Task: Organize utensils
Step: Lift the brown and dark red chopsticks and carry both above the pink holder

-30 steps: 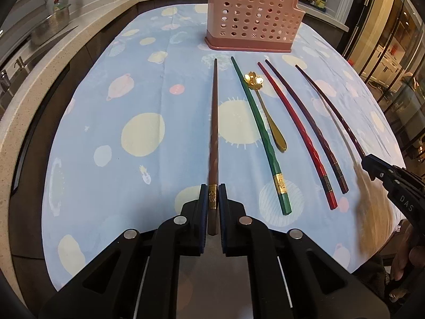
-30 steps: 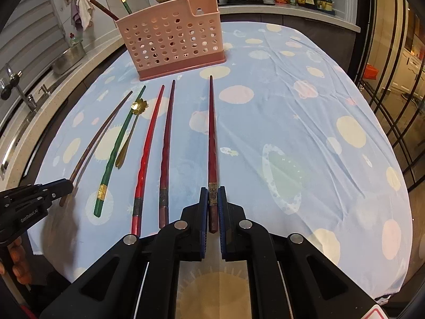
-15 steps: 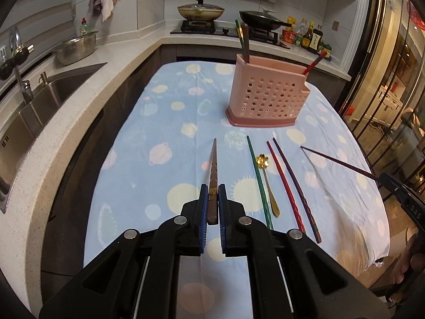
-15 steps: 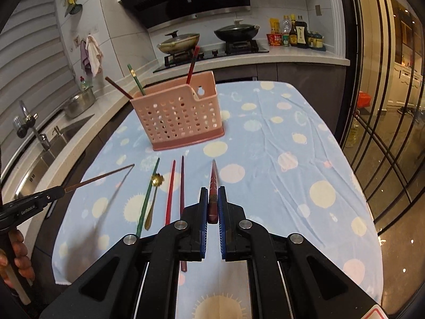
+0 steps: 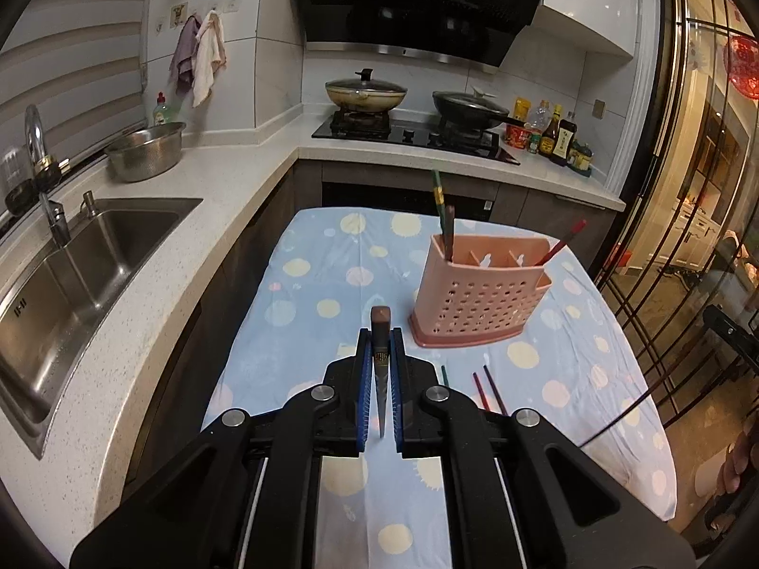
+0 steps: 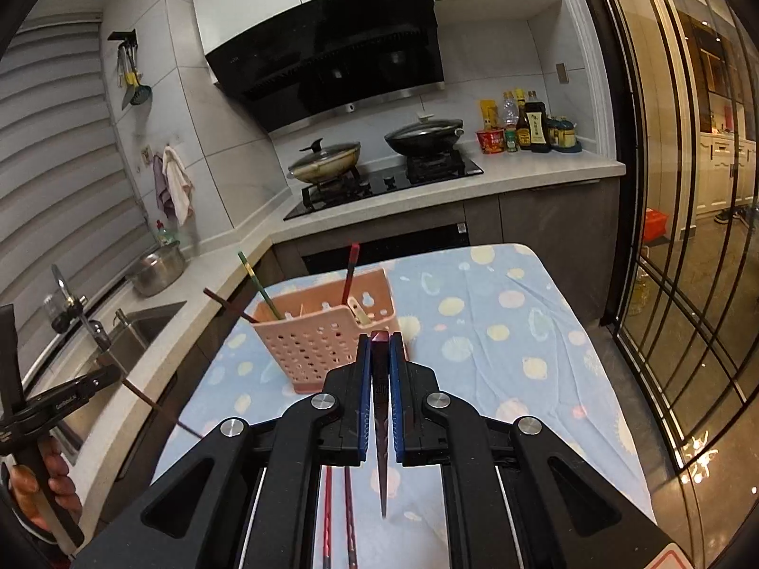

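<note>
The left gripper (image 5: 381, 355) pinched a brown chopstick (image 5: 380, 365) by its thick end, clear of the spotted blue tablecloth (image 5: 303, 341). Ahead stood the pink utensil holder (image 5: 479, 298) — three chopsticks already leaning inside. The right gripper (image 6: 381, 360) clamped a dark red chopstick (image 6: 381, 408), while more chopsticks (image 6: 337, 512) lay on the cloth below.

pink holder (image 5: 479, 301), blue dotted cloth (image 5: 313, 284)
</note>
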Motion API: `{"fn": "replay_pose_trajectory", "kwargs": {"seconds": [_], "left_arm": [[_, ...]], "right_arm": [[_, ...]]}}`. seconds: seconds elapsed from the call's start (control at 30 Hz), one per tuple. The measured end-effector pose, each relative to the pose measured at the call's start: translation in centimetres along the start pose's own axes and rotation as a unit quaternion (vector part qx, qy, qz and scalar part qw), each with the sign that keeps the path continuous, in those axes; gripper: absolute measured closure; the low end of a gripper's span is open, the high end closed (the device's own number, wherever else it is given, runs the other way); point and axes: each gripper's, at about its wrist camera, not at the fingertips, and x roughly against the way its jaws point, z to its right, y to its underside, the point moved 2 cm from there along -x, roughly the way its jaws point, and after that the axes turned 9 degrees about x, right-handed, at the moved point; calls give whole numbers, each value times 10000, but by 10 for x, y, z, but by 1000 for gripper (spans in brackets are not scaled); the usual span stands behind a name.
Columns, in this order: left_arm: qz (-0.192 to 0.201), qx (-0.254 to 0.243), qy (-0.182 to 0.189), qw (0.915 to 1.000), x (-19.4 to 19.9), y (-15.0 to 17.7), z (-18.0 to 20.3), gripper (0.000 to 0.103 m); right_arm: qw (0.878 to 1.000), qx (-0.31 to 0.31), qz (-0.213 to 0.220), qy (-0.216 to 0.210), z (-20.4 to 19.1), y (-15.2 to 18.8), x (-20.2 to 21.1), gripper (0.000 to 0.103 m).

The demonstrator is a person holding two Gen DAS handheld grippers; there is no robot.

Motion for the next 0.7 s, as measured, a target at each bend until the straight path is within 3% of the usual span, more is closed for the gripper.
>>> {"fn": "replay_pose_trajectory", "kwargs": {"seconds": [0.43,0.7], "left_arm": [[953,-320,799,9917,18,-89,77,96],[1490,-414,1041,9825,8,-140,115,96]], "right_arm": [[9955,18,878,-367,-20,-87,-15,96],[9895,35,1394,-370,-35,-144,-39,96]]}}
